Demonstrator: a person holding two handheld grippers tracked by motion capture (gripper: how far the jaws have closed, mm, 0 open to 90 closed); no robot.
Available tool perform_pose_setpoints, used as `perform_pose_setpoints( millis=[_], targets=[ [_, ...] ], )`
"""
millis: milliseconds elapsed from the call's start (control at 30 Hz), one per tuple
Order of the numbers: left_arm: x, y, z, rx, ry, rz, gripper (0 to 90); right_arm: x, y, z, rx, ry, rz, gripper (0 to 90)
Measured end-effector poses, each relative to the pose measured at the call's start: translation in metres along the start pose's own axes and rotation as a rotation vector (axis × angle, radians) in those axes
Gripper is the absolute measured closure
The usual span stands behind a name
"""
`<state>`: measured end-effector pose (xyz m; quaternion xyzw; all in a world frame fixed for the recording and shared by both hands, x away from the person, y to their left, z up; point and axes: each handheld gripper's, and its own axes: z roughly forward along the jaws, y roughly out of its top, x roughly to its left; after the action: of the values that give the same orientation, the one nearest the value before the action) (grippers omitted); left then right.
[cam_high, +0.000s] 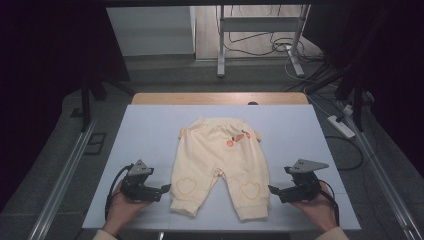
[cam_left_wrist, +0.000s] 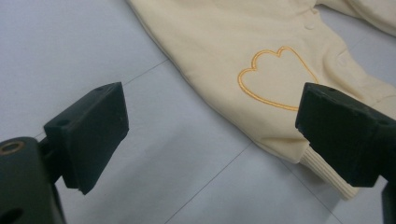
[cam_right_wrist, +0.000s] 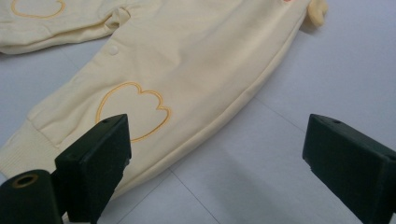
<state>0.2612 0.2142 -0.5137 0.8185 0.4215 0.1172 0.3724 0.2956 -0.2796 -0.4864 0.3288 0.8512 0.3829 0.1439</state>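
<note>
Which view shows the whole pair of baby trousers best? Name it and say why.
The high view: the baby trousers lie flat, waistband to both cuffs. The left gripper view gives one leg with a heart outline; the right gripper view, mostly the other leg.

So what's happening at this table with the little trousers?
A person holds a gripper in each hand, one on either side of a pair of pale yellow baby trousers lying flat on the table. The left gripper sits by one leg cuff and the right gripper by the other. Both have their jaws open and point at the legs, with nothing gripped yet.
</note>
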Motion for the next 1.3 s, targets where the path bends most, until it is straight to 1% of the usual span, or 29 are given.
perform_pose_setpoints(
  millis=[133,267,400,533,633,733,833,933,1033,1167,1267,1300],
  targets=[
    [0.001,-0.001,0.0,0.008,-0.002,-0.008,9.4,0.0,0.0,0.002,0.004,0.007,0.0,7.8],
    [-0.001,0.0,-0.001,-0.006,0.003,-0.013,9.4,0.001,-0.001,0.003,0.002,0.02,-0.001,7.8],
    [-0.002,0.0,0.001,0.006,0.0,-0.009,9.4,0.003,-0.002,0.002,0.006,0.026,-0.002,7.8],
    [-0.002,0.001,0.0,-0.002,-0.001,-0.003,9.4,0.005,0.0,0.001,0.01,0.015,-0.01,7.9],
    [-0.002,0.003,0.002,0.001,-0.005,0.002,9.4,0.006,-0.001,0.002,0.016,0.005,-0.016,7.9],
    [-0.003,0.004,0.002,0.0,-0.013,0.013,9.4,0.008,-0.001,0.0,0.023,-0.003,-0.012,7.9],
    [-0.001,0.005,0.003,-0.008,-0.02,0.003,9.4,0.009,-0.002,-0.002,0.015,-0.009,-0.005,7.9],
    [0.0,0.006,0.004,-0.003,-0.024,0.001,9.4,0.009,-0.002,-0.002,0.015,-0.014,-0.006,7.9],
    [0.001,0.006,0.004,-0.007,-0.029,-0.002,9.4,0.009,-0.003,0.0,0.024,-0.016,-0.002,7.9],
    [0.001,0.007,0.005,-0.008,-0.029,-0.003,9.4,0.011,-0.003,0.001,0.027,-0.009,-0.004,7.9],
    [0.0,0.006,0.005,-0.006,-0.029,0.001,9.4,0.013,-0.001,0.001,0.017,-0.002,-0.004,7.9],
    [0.0,0.006,0.005,-0.006,-0.029,0.001,9.4,0.014,0.001,0.001,0.012,0.012,0.004,7.9]
  ],
)
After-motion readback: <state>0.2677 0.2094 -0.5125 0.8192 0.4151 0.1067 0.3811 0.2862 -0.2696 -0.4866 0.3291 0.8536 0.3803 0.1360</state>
